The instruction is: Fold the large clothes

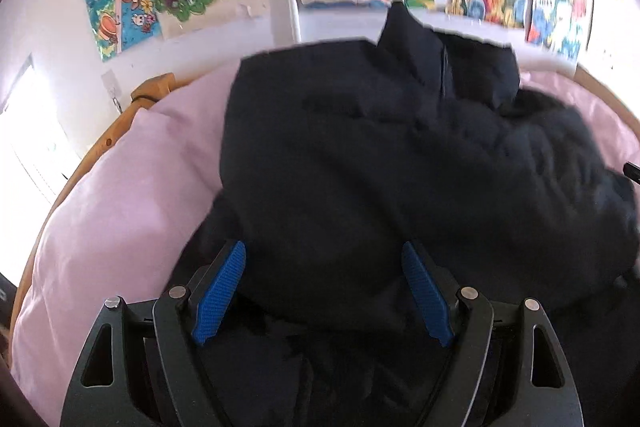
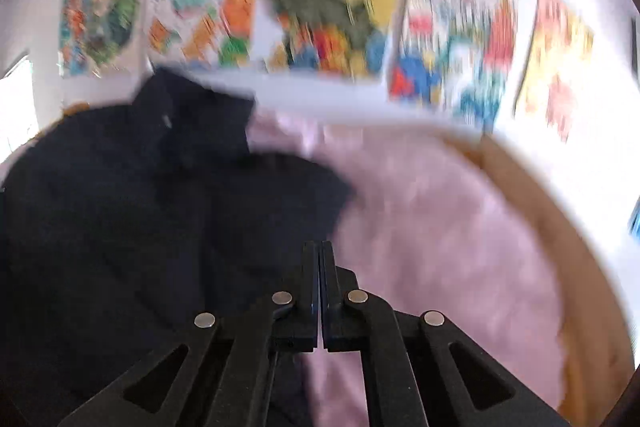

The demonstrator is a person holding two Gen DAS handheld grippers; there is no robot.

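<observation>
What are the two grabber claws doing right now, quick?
Left gripper: open, over the dark jacket, pads not pressing it.
Right gripper: shut; nothing visibly held.

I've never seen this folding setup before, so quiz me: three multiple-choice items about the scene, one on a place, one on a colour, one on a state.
1. Where does the dark garment lie?
A. on the pink bedding
B. on a chair
C. on a hanger

2. What colour are the left hand-held gripper pads?
A. red
B. blue
C. white

3. How do the right hand-held gripper fingers stand?
A. wide apart
B. closed together
C. clamped on a poster

Answers: 1 A, pink bedding shows around it; 2 B, both pads are blue; 3 B, no gap, nothing visibly between them.
</observation>
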